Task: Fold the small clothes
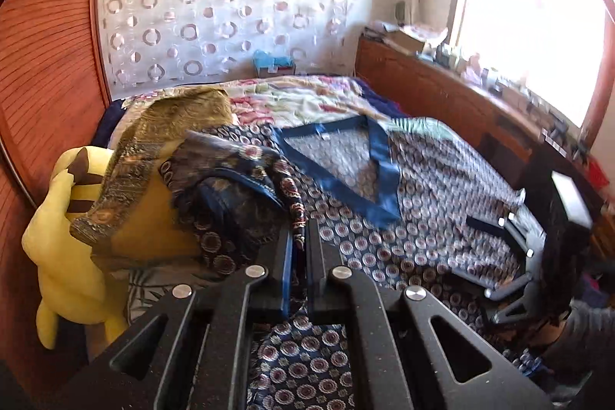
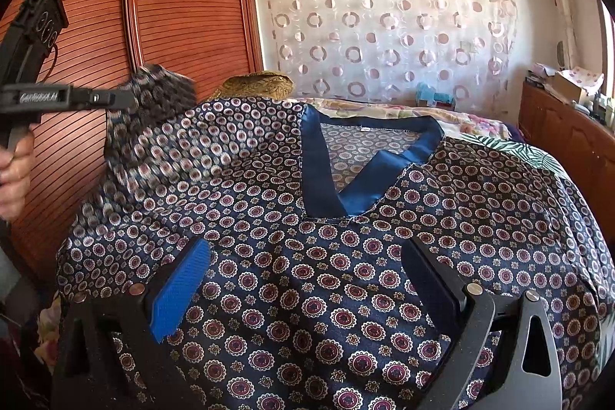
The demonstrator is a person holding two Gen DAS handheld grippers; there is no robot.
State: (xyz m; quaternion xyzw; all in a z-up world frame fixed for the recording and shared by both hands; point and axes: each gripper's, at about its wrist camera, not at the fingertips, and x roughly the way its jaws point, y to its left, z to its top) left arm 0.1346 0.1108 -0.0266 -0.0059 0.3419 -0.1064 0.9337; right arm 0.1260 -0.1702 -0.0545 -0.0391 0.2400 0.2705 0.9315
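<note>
One sleeve (image 2: 153, 110) of the patterned V-neck top (image 2: 346, 275) is pinched and lifted by the closed left tool (image 1: 300, 237). Nothing is held in the wide-open right tool (image 2: 307, 279); on the bed (image 1: 307, 95), folding is judged barely begun.

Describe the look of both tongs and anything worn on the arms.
Both tongs are matte black, with angular linkage arms, triangular cutouts and silver round pivot pins. The right tongs carry ribbed blue pads on their fingers. The left tongs have blue-edged pads; seen from the side, their body bears white lettering, too blurred to read. A grey sleeve shows near the right tongs.
</note>
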